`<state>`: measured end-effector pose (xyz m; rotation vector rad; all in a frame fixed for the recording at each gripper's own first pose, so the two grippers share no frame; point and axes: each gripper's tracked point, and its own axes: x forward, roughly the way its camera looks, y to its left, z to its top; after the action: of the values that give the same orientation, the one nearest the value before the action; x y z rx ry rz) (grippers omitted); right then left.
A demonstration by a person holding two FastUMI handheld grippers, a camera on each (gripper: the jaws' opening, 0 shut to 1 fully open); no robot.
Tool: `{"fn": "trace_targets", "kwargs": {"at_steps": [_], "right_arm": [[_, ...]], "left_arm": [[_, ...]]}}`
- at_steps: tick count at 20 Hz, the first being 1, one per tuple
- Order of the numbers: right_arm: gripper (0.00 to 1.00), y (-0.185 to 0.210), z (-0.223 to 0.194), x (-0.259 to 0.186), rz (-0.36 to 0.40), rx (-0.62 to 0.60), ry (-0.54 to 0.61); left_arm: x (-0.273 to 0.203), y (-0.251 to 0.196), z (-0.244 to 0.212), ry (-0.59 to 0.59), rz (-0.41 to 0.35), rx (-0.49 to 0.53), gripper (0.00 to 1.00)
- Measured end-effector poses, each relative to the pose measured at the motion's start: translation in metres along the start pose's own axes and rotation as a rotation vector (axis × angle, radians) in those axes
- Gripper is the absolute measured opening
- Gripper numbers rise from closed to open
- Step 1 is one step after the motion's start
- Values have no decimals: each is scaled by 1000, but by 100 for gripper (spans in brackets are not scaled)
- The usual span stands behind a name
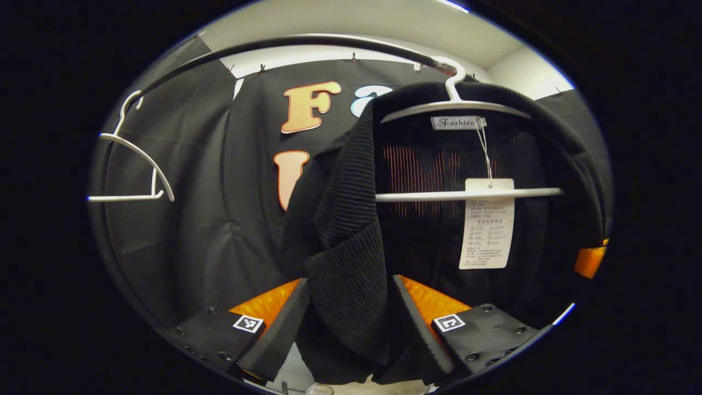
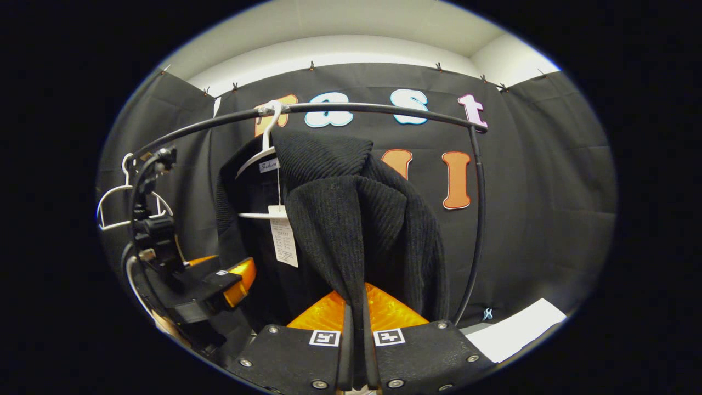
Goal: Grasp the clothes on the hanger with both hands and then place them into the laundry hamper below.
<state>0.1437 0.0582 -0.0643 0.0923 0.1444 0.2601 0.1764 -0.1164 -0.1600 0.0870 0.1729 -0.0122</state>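
A black ribbed knit cardigan (image 1: 351,219) hangs on a white hanger (image 1: 466,193) from a curved black rail (image 1: 307,44). A white paper tag (image 1: 487,225) dangles inside it. In the left gripper view, my left gripper (image 1: 348,329) stands open, its two fingers wide apart on either side of the cardigan's left front fold. In the right gripper view, my right gripper (image 2: 356,340) is shut on the right front edge of the cardigan (image 2: 351,219), which is pinched into a thin strip between the fingers. The left gripper (image 2: 219,280) also appears low at the left there.
An empty white hanger (image 1: 137,153) hangs at the rail's left end, seen too as the empty hanger (image 2: 112,197) in the right gripper view. The rail's upright post (image 2: 480,219) drops just right of the cardigan. A white sheet (image 2: 515,329) lies low at the right.
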Motion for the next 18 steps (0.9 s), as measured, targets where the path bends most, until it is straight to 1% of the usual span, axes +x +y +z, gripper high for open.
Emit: {"fn": "trace_targets", "kwargs": {"at_steps": [1, 2, 3, 5, 6, 9, 10, 11, 12, 13, 14, 15, 16, 17, 18], "right_arm": [[8, -1, 2, -1, 5, 4, -1], [8, -2, 4, -3, 8, 7, -3], [8, -3, 6, -6, 13, 8, -4], [7, -4, 9, -10, 22, 4, -4], [6, -4, 10, -14, 27, 5, -4], [6, -1, 18, -20, 57, -1, 2], [6, -2, 22, -23, 64, -6, 0], [6, -3, 26, -25, 68, -7, -1], [5, -5, 29, -27, 66, -5, 0], [5, -7, 32, -30, 66, 2, 6], [5, -8, 34, -33, 65, 14, 11], [5, -9, 35, -34, 64, 25, 11], [12, -12, 38, -34, 54, 28, 6], [4, -18, 41, -35, 37, 25, 4], [4, -22, 44, -34, 29, 26, 2]], "left_arm": [[4, -2, -6, 16, -14, -16, 94], [7, -5, -12, 28, -29, -27, 96], [10, -3, -16, 38, -31, -32, 86], [15, -1, -21, 50, -28, -42, 87], [17, 2, -20, 46, -21, -41, 85], [18, 13, -20, 46, 10, -27, 31], [17, 11, -20, 52, -2, -24, 31], [16, 11, -21, 61, -14, -16, 24], [14, 11, -20, 62, -28, -11, 14], [14, 12, -20, 67, -42, -10, 14], [12, 9, -16, 58, -72, -27, 8], [10, 8, -12, 45, -100, -52, 10], [11, 8, -9, 44, -125, -72, 7], [10, 18, -8, 52, -121, -78, 10], [7, 31, -4, 53, -102, -74, 8]]}}
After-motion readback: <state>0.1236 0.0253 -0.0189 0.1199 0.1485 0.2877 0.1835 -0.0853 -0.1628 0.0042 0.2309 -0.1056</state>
